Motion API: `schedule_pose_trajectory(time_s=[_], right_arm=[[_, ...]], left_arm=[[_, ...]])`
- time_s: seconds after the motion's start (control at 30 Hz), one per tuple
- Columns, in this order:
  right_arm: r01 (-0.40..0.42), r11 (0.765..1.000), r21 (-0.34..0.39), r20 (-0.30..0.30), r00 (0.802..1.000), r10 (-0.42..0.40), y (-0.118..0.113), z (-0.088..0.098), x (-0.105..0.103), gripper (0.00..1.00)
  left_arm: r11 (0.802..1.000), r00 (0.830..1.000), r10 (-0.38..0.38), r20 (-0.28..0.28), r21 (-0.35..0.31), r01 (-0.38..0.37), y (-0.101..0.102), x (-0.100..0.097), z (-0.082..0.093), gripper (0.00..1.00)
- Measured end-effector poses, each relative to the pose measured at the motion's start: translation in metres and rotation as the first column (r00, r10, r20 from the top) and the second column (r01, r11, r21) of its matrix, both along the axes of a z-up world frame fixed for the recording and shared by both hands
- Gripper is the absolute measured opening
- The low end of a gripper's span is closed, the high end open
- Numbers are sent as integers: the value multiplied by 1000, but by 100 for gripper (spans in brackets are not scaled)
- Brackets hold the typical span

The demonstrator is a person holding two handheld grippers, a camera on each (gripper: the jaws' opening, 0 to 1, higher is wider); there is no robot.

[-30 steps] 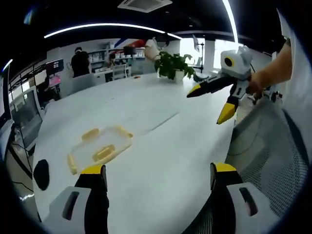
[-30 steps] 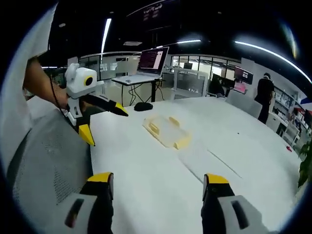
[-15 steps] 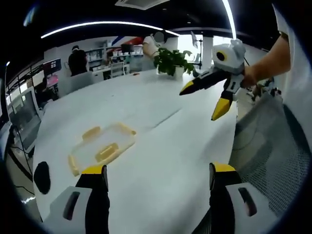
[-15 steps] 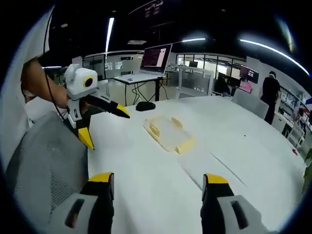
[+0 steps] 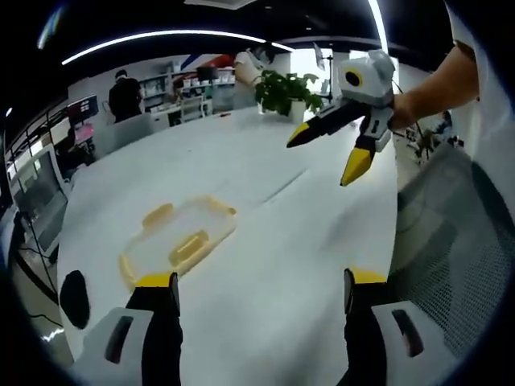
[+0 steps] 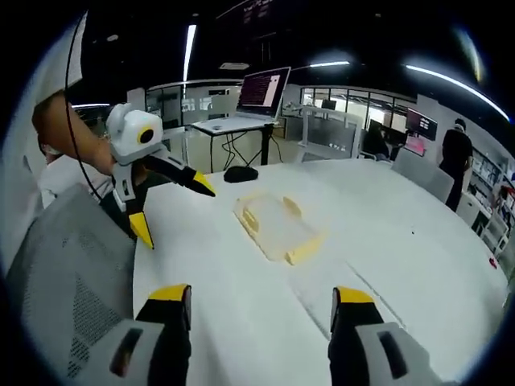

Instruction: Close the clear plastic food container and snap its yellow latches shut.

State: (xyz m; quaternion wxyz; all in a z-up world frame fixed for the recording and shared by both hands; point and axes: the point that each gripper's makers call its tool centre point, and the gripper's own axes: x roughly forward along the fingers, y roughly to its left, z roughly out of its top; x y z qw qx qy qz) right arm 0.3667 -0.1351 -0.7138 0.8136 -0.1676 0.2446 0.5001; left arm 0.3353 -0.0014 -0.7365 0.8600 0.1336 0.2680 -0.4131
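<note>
Container (image 5: 178,242) nearer both open tools.

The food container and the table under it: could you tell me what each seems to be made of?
The food container looks like clear glossy plastic, since the tabletop shows through it; its yellow latches look opaque plastic. The table looks smooth, matte white, perhaps laminate.

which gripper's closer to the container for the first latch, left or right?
Probably left. In the left gripper view the container lies just past the open left gripper, by one of its fingers. The right gripper, also open, sees it farther off mid-table, so it has the longer reach.
</note>
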Motion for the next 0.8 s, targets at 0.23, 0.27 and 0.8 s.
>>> schedule_pose_trajectory(time_s=[0.23, 0.27, 0.8], right_arm=[[-9, 1000, 3, 11, 1000, 9, 9, 1, 20, 68], [-12, 1000, 2, 10, 1000, 12, 11, 1, 21, 68], [-99, 995, -5, 1, 995, 99, 34, -5, 39, 68]], left_arm=[[1000, 1000, -2, 1, 22, 2, 7, 11, -3, 82], [999, 1000, -8, 1, 32, 8, 8, 12, -3, 82], [997, 999, -47, 7, 68, 46, 17, 35, -5, 80]])
